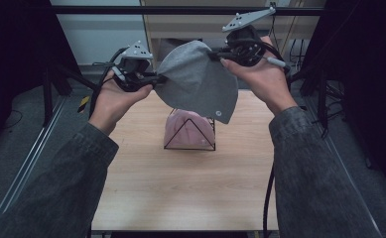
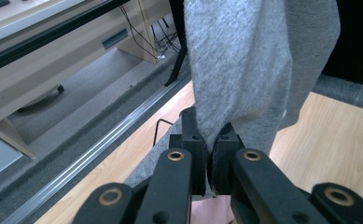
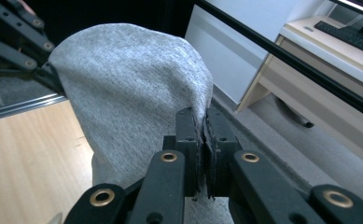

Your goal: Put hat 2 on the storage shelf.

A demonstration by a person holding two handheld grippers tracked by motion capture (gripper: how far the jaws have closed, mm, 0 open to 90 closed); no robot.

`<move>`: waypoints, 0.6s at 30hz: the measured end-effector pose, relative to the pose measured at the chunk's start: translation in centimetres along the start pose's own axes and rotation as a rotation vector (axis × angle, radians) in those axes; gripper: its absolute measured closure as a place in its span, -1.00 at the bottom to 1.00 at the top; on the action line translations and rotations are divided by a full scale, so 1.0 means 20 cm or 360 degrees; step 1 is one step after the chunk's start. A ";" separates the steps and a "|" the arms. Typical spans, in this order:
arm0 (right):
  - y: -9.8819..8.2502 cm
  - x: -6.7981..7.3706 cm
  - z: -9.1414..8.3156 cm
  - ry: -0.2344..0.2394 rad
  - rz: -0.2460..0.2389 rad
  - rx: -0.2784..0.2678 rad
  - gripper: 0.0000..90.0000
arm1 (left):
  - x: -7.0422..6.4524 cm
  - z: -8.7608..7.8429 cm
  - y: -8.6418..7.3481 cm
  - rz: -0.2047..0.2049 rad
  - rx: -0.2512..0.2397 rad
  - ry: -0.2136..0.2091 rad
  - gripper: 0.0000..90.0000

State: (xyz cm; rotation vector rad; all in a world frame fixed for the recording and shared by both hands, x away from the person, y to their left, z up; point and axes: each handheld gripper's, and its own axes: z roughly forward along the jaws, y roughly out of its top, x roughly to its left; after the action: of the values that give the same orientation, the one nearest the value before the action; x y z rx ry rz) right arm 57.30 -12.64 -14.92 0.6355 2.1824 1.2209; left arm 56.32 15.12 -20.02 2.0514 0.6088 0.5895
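With my left tool [image 1: 156, 79] and right tool [image 1: 215, 53] each pinching an edge of the grey cloth [image 1: 198, 82] at the frame's upper centre, I judge keeping equal tension best before lowering it over the wire stand [image 1: 190, 134].

Grey knit cap [image 1: 198, 79] held spread in the air above the wire stand [image 1: 189, 134].

The cap is light grey, of fine-ribbed fabric, rounded in outline, with a small round white badge near its lower right edge. It hangs clear of the stand, its edge pinched at the left and at the upper right, with the cloth stretched between the two points and drooping below them.
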 end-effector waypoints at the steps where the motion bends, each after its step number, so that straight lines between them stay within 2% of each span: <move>1: 0.00 -0.01 0.02 -0.0007 0.0003 -0.0001 0.91 | 0.00 0.02 0.00 0.0014 0.0012 0.0013 0.94; 6: -0.02 -0.09 0.11 -0.0019 0.0034 0.0017 0.91 | 0.04 0.10 -0.01 -0.0016 -0.0010 0.0029 0.94; 12: -0.05 -0.18 0.24 -0.0010 0.0084 0.0051 0.91 | 0.09 0.19 -0.04 -0.0028 0.0022 0.0028 0.94; 18: -0.08 -0.23 0.35 0.0000 0.0096 0.0100 0.91 | 0.16 0.27 -0.08 -0.0058 0.0039 0.0045 0.94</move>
State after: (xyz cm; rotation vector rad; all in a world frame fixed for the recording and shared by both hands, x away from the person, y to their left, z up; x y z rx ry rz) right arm 65.06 -12.09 -18.19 0.7324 2.2232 1.1868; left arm 61.78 14.62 -23.47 2.0536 0.6714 0.5933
